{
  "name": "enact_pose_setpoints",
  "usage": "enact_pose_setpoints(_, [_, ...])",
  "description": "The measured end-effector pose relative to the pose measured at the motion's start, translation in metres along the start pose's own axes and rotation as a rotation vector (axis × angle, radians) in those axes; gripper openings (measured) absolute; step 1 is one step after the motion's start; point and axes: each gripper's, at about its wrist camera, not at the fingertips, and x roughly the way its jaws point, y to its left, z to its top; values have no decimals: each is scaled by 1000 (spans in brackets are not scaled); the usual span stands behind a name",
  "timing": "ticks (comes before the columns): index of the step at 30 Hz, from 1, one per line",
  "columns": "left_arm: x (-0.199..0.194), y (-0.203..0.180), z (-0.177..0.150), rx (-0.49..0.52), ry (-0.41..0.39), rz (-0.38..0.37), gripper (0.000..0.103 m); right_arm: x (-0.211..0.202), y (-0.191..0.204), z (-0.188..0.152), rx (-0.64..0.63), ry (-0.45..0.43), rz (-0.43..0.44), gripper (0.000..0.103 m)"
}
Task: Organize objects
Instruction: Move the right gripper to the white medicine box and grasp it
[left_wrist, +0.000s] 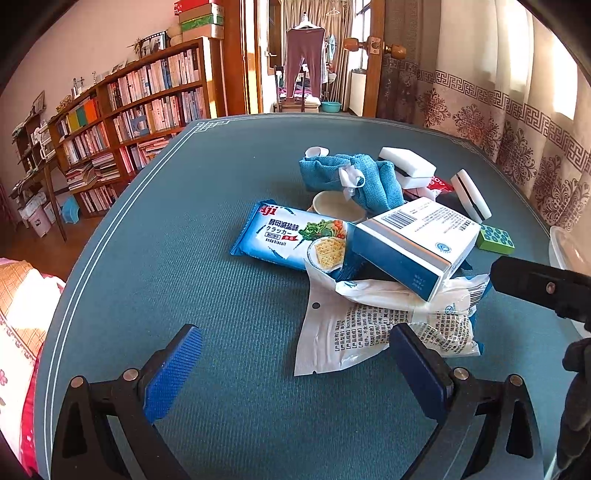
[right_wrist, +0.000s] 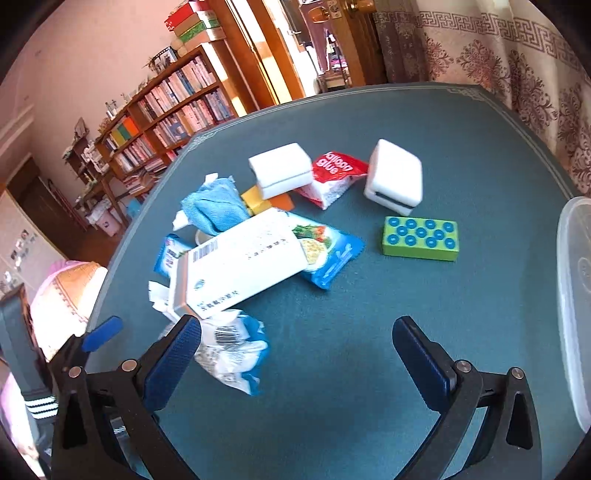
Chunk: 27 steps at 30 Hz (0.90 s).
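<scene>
Holding both claws, left gripper (left_wrist: 295, 363) and right gripper (right_wrist: 297, 354), wide open and empty, we judge the white-and-blue cardboard box (left_wrist: 413, 245), leaning on the blue cracker packet (left_wrist: 291, 238), light and stiff, best taken across its narrow sides.

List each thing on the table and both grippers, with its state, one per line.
left gripper: open, empty
right gripper: open, empty
white box: tilted, propped on packets
cracker packet: flat, sealed, partly under the box
crumpled white bag: creased, under the box
blue cloth: bunched
green block: flat, apart
two white sponges: one lying, one upright
clear container: lidless
</scene>
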Motion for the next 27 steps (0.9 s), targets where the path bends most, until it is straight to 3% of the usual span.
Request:
enact_pose_setpoints(5, [0,4,-1,-7,0,-5,103,21,9,11,79,40,139,102])
enact_pose_setpoints(13, [2,10,-1,-11,8,-30,103,64,9,18,220,114,278,76])
enact_pose_setpoints(17, [2,12,-2,-10,10,-39,103,76,5,16,260,114,308,48])
enact_pose_setpoints(20, [2,12,-2,-13,12,-47,103,73,6,16,254,83,319,35])
enact_pose_setpoints(27, [-1,7,-1,-27,39,-122,103,51,0,16,249,23,301,26])
